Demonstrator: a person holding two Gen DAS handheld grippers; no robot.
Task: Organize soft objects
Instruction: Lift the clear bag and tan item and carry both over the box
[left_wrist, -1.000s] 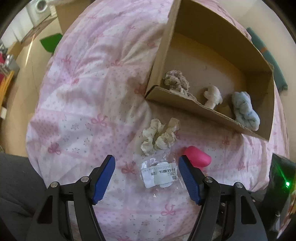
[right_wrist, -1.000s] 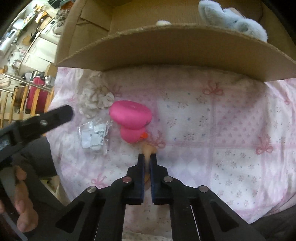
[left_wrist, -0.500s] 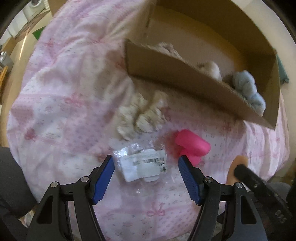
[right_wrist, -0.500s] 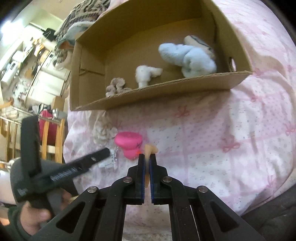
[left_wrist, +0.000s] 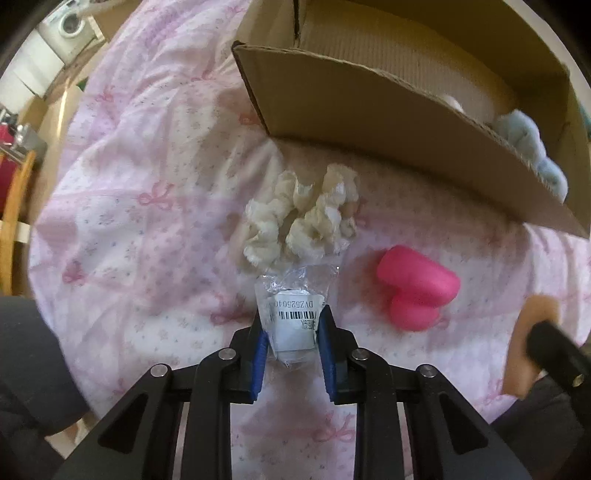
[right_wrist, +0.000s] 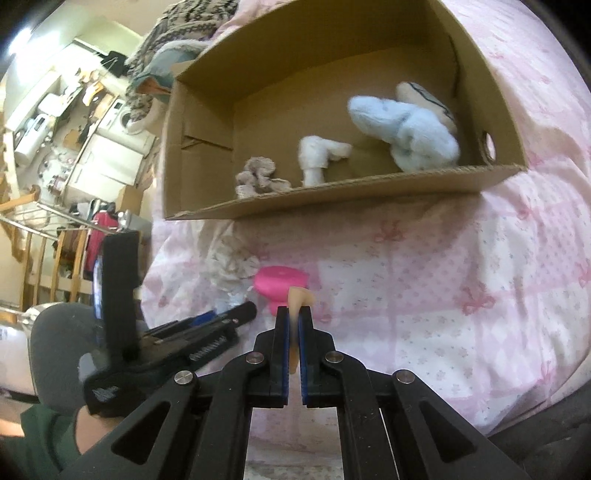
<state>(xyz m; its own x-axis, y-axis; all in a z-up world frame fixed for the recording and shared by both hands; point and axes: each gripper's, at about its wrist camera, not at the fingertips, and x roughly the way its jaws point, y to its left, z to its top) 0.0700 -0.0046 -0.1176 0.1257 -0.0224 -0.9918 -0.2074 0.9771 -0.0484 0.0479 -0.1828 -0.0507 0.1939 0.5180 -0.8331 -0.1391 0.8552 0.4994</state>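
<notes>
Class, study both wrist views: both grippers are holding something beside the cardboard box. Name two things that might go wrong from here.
1. The left gripper pinches the slick plastic packet only at its lower end, so it might slip out when lifted.
2. The right gripper clamps the thin beige piece, and the cardboard box has a raised near wall that the piece might catch on.

Black angular frames on left gripper (left_wrist: 291, 325) and right gripper (right_wrist: 294, 325), blue pads (left_wrist: 260, 347) lining the fingers, round silver screws at the linkage joints. Beside the right gripper: black handle with white lettering, coiled spring, bare skin, dark green sleeve (right_wrist: 33, 443).
</notes>
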